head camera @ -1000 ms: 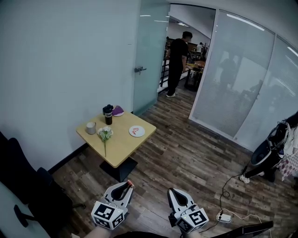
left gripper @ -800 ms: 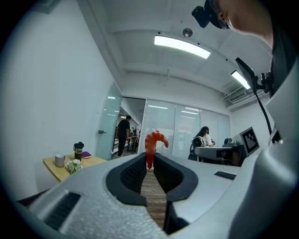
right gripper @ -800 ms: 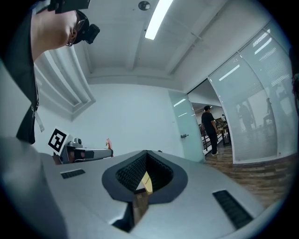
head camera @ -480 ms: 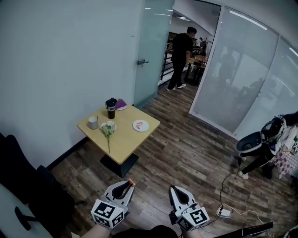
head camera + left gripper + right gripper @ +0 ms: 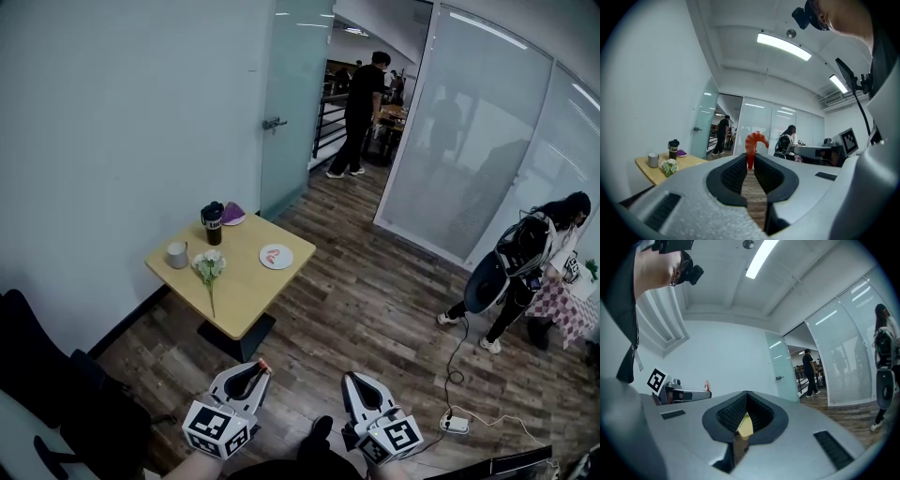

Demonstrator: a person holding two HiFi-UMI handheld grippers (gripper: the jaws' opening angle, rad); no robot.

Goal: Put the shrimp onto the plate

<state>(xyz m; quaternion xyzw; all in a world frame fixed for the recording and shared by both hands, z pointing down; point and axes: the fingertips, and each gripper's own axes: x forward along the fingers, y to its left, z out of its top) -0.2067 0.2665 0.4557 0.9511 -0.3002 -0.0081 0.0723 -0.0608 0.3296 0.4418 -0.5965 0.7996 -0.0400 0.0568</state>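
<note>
counter [image 5: 242, 298]: barely nearer than a second ago, still well apart from both grippers.
plate [image 5: 288, 257]: near counter's right corner, red piece already on it.
left gripper [image 5: 258, 368]: fingers pinched on shrimp [image 5: 754, 140], held low, far short of plate.
right gripper [image 5: 354, 382]: fingers together, nothing held.
meaning: likely still carrying; walk-up pending.

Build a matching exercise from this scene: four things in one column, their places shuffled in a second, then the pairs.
1. shrimp
2. plate
3. flowers
4. black tumbler

A. table's far corner, beside a purple thing
B. between the left gripper's jaws
C. table's right side in the head view
D. table's middle, beside the grey cup

Pairs: 1-B, 2-C, 3-D, 4-A.
</note>
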